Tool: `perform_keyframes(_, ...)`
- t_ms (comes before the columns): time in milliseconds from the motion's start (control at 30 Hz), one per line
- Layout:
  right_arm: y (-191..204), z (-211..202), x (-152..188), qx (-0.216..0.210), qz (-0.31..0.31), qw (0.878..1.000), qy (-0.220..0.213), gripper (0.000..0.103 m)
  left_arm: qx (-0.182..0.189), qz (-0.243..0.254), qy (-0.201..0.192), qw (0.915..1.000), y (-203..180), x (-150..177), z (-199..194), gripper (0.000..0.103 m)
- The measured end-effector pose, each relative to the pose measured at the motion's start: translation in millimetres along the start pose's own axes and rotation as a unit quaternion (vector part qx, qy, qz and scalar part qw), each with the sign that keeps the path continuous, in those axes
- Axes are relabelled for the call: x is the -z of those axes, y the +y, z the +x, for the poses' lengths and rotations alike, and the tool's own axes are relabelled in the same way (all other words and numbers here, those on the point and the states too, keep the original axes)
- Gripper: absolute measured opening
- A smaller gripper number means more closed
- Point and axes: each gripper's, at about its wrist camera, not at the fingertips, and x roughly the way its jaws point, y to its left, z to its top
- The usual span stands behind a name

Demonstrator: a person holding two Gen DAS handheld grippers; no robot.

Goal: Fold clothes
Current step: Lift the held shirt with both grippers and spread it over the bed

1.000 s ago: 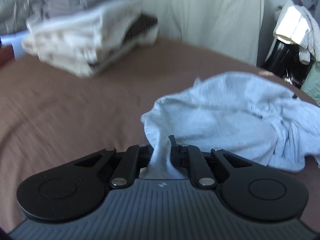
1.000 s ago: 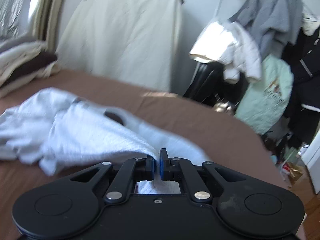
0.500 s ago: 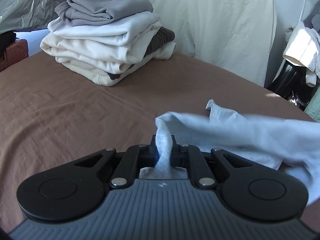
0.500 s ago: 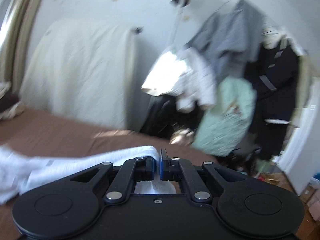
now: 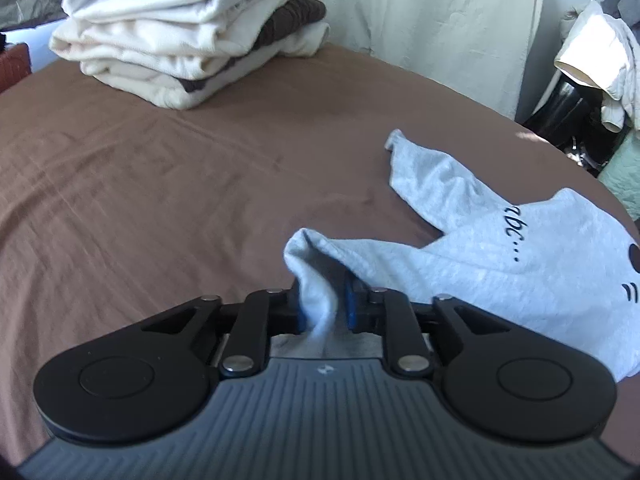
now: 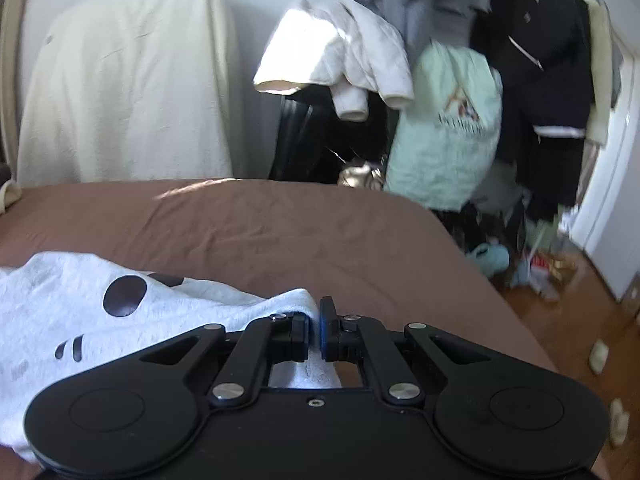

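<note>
At the far left of the left wrist view, a stack of folded clothes point(image 5: 188, 36) sits on the brown bedsheet point(image 5: 160, 184): thick cream fleece layers with rounded fold edges, a dark brown ribbed knit tucked between them, and a grey piece on top. The sheet is a matte cotton-like cloth, pulled mostly flat with fine shallow creases running across it. Behind the stack stands a cream draped cover point(image 5: 440, 16), wrinkled and hanging upright.

Lower in the same view, the left gripper point(image 5: 323, 304) pinches a bunched edge of the light grey sweatshirt point(image 5: 520, 264); its blue-padded fingers are held slightly apart by the thick wad of fabric between them. The sweatshirt is a soft heathered knit lying on the sheet to the right, with one sleeve point(image 5: 432, 176) stretched away in a tapering tube, and black printed lettering plus dark spots on its front.

In the right wrist view, the same sweatshirt point(image 6: 80, 312) spreads over the sheet point(image 6: 280, 232) at lower left, showing a black oval dot and short black dashes. The right gripper point(image 6: 316, 324) is pressed nearly closed on a thin fold of the garment's edge, cloth passing between the pads.

Further right, beyond the bed's rounded corner, a white puffy jacket point(image 6: 340, 64), a pale green printed garment point(image 6: 448, 136) and dark clothes point(image 6: 544, 64) hang in a crowded cluster above a wooden floor point(image 6: 568, 332).
</note>
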Motion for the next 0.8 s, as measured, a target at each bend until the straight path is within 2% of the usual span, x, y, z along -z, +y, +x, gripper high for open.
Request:
perform_keyframes(33,0,0,0,-0.001,0.004,1.0,0.002,0.005,0.003,-0.001,0.004,1.0,1,0,0,0.044)
perform_keyframes(167,3,4,6,-0.005,-0.003,1.0,0.007,0.006,0.015,-0.018,0.002,0.9997,12,-5,-2,0.052)
perform_keyframes(200,2,8,8,-0.01,0.005,1.0,0.018,0.007,0.019,-0.02,0.003,0.9996,13,-6,0,0.059)
perform_keyframes(267,-1,15,10,-0.019,0.02,0.999,0.04,0.009,0.025,-0.023,0.017,0.9993,14,-4,9,0.081)
perform_keyframes(300,-3,18,12,-0.023,0.028,0.998,0.051,0.01,0.033,-0.031,0.037,0.9983,14,-1,18,0.093)
perform_keyframes(367,-6,25,14,-0.032,0.043,0.996,0.072,0.01,0.054,-0.058,0.064,0.9948,16,6,33,0.092)
perform_keyframes(400,-8,29,16,-0.036,0.05,0.995,0.083,0.01,0.055,-0.06,0.059,0.995,14,8,34,0.09)
perform_keyframes(467,-11,36,18,-0.045,0.066,0.991,0.105,0.011,0.047,-0.02,0.038,0.998,1,8,29,0.05)
perform_keyframes(500,-12,38,19,-0.049,0.072,0.99,0.11,0.011,0.045,0.01,0.029,0.9985,-7,6,25,0.016)
perform_keyframes(533,-12,38,18,-0.053,0.076,0.99,0.108,0.011,0.043,0.027,0.016,0.9986,-14,4,20,0.008)
perform_keyframes(600,-11,39,16,-0.061,0.084,0.989,0.104,0.01,0.027,0.033,-0.04,0.9983,-20,-3,-2,0.007)
perform_keyframes(633,-11,39,15,-0.065,0.089,0.989,0.102,0.009,0.023,0.018,-0.077,0.9966,-16,-9,-19,0.007)
perform_keyframes(733,-11,40,12,-0.077,0.101,0.987,0.096,0.009,0.037,-0.029,-0.168,0.9846,6,-31,-74,0.006)
perform_keyframes(767,-11,40,11,-0.081,0.105,0.987,0.094,0.009,0.035,-0.033,-0.19,0.9806,11,-36,-88,0.006)
perform_keyframes(800,-11,41,10,-0.085,0.11,0.986,0.093,0.009,0.026,-0.02,-0.194,0.9804,12,-35,-93,0.006)
